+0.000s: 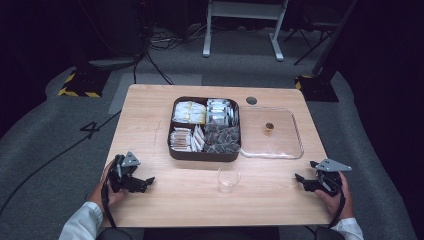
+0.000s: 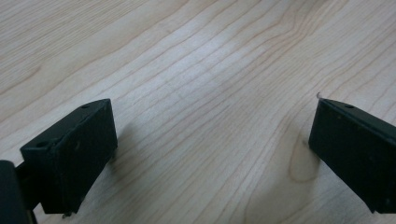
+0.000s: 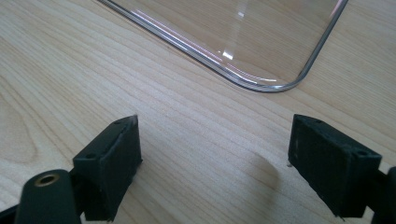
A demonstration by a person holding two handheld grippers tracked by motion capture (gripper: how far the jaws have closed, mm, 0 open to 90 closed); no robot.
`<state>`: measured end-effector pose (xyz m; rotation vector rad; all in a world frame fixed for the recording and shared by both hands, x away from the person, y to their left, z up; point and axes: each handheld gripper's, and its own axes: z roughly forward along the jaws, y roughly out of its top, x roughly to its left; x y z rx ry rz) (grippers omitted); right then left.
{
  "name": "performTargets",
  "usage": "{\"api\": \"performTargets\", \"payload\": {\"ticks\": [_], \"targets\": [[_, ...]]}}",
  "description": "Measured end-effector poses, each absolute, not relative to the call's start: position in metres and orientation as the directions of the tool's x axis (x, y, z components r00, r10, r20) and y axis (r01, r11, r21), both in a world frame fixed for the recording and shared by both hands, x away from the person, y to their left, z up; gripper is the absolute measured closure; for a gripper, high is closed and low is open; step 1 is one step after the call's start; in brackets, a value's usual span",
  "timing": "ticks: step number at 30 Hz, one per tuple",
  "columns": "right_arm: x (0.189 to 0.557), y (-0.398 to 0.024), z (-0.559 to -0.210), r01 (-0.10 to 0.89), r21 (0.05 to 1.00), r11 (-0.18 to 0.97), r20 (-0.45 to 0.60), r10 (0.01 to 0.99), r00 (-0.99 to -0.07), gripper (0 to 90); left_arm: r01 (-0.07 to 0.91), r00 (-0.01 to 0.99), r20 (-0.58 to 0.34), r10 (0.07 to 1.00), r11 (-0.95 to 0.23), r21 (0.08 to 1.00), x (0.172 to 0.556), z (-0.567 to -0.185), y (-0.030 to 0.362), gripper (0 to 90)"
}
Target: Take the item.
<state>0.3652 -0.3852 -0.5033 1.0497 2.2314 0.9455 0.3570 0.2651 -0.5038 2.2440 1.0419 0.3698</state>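
A dark compartment tray with several kinds of packets stands in the middle of the wooden table. Right of it lies a clear plastic lid with a small brown knob; one rounded corner of that lid appears in the right gripper view. A small clear cup stands in front of the tray. My left gripper rests near the front left edge, open, with bare wood between its jaws. At the front right my right gripper is open too, nothing between its jaws.
A round grommet hole sits at the table's back edge. Beyond the table are a white desk frame, cables on grey carpet and yellow-black striped bases. Bare wood lies between the cup and each gripper.
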Motion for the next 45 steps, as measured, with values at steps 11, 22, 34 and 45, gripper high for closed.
{"api": "performTargets", "payload": {"ticks": [11,22,34,45], "targets": [[0.365,-0.385,-0.503,0.457,0.759,0.463,-0.141,0.802,-0.58,17.4,0.561,0.704,-0.022,0.71,-0.537,0.63,0.366,-0.497,0.266,15.3],[0.365,-0.385,-0.503,0.458,0.759,0.463,-0.141,0.804,-0.578,17.4,0.504,0.722,0.024,0.692,-0.548,0.668,0.364,-0.478,0.266,25.9],[0.365,-0.385,-0.503,0.457,0.759,0.464,-0.143,0.803,-0.578,17.3,0.474,0.703,0.053,0.709,-0.523,0.708,0.373,-0.456,0.268,23.1],[0.365,-0.385,-0.503,0.456,0.76,0.464,-0.144,0.803,-0.578,17.4,0.454,0.688,0.076,0.722,-0.509,0.731,0.382,-0.442,0.269,23.2]]}}
